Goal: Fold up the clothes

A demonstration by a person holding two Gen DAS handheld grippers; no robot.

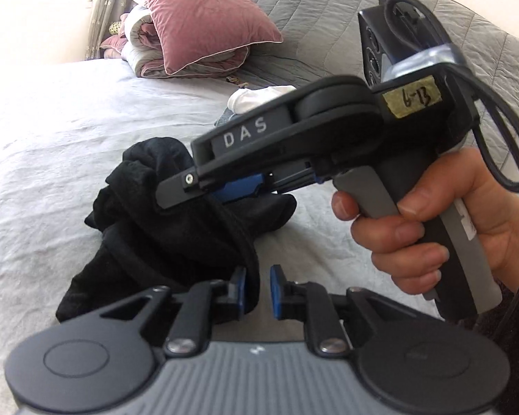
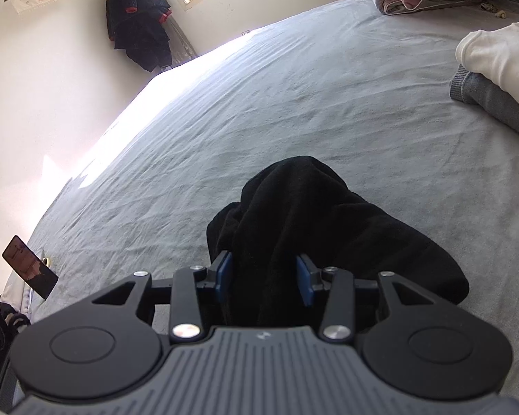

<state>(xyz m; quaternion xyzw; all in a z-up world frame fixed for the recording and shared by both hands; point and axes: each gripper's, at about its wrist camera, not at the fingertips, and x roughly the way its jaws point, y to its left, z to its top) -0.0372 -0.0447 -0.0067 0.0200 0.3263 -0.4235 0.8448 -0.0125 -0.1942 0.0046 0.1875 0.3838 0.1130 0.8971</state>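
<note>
A crumpled black garment (image 1: 176,242) lies bunched on the grey bed sheet (image 1: 69,138). In the left wrist view my left gripper (image 1: 258,287) is narrowly open. The garment's hem runs down between its blue pads (image 1: 240,287) and touches only the left one. My right gripper (image 1: 180,190), held by a hand (image 1: 415,242), reaches in from the right with its tips on top of the heap. In the right wrist view the right gripper (image 2: 264,275) has the black garment (image 2: 311,207) filling the space between its pads, which press it from both sides.
A pink pillow (image 1: 204,17) and a folded quilt (image 1: 145,52) sit at the head of the bed. A white garment (image 2: 501,52) on a grey one (image 2: 491,103) lies to the right. A phone (image 2: 29,266) rests near the left edge. A dark jacket (image 2: 138,20) hangs on the wall.
</note>
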